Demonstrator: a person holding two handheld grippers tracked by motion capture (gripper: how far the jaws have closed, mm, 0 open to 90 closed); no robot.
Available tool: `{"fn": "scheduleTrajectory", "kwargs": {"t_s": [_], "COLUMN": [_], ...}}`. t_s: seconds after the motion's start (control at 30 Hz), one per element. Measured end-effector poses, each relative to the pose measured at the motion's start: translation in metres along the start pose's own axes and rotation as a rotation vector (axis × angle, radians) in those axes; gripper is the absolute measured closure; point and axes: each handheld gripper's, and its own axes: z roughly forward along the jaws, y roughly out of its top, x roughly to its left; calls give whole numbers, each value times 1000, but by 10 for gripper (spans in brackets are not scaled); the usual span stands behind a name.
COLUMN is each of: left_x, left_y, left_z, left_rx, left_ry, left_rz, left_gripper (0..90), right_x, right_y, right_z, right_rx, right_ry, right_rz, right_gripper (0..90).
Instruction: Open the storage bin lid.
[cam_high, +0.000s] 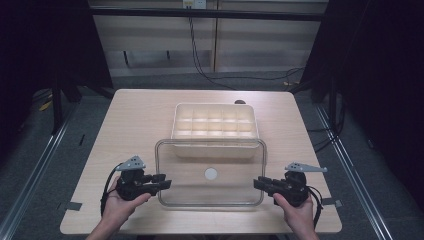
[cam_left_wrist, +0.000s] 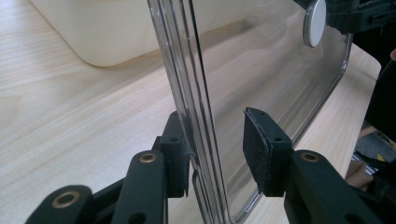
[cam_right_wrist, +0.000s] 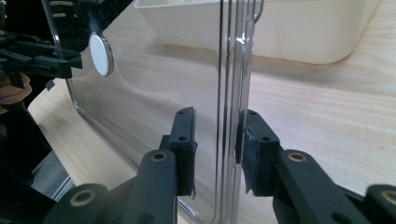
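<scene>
Pale wood surface (cam_high: 130, 120) with a cream compartment tray (cam_high: 215, 125) at the back. Left gripper (cam_high: 162, 181) and right gripper (cam_high: 259, 184) each look clamped, I think, on opposite short edges of the clear lid (cam_high: 210, 172), which sits in front of the tray, overlapping its near edge.

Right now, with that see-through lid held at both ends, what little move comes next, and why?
Probably carry the clear lid forward over the cream tray. The left gripper and right gripper clamp its short edges, and the compartmented tray lies uncovered just beyond it.
</scene>
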Motion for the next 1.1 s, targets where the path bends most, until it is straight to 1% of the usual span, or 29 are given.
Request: {"fn": "scheduleTrajectory", "kwargs": {"t_s": [0.2, 0.23, 0.37, 0.43, 0.47, 0.5, 0.63, 0.73, 0.77, 0.8, 0.93, 1.1], "left_x": [-6, -7, -8, -8, -8, -9, -7, -7, -7, -6, -3, 0], "left_y": [-5, -6, -10, -11, -12, -12, -16, -15, -15, -15, -15, -14], "left_z": [-2, -2, 0, 2, 2, 3, 3, 4, 4, 4, 8, 12], "left_rx": [16, 19, 38, 46, 51, 49, 59, 61, 61, 61, 64, 74], "left_ry": [1, -5, -3, -10, -8, -9, 5, 14, 16, 15, 5, -2], "left_rz": [0, -3, 5, -2, 2, -1, 3, 17, 17, 18, 7, 2], "left_gripper": [624, 624, 625, 624, 622, 621, 621, 616, 616, 614, 598, 584], "right_x": [3, 3, 5, 5, 4, 3, 2, 2, 1, 0, -2, -8], "right_y": [-6, -7, -14, -17, -18, -18, -21, -22, -22, -22, -21, -19], "right_z": [-4, -5, -6, -7, -7, -6, -2, 3, 4, 4, 7, 10], "right_rx": [6, 8, 27, 33, 35, 37, 57, 82, 82, 84, 91, 95], "right_ry": [-1, 2, 1, 1, -1, -1, 4, -12, -9, -6, -14, -14], "right_rz": [6, 8, 10, 19, 20, 23, 17, -1, 4, 11, -6, 2], "right_gripper": [691, 691, 693, 693, 693, 693, 691, 686, 685, 686, 684, 677]}}
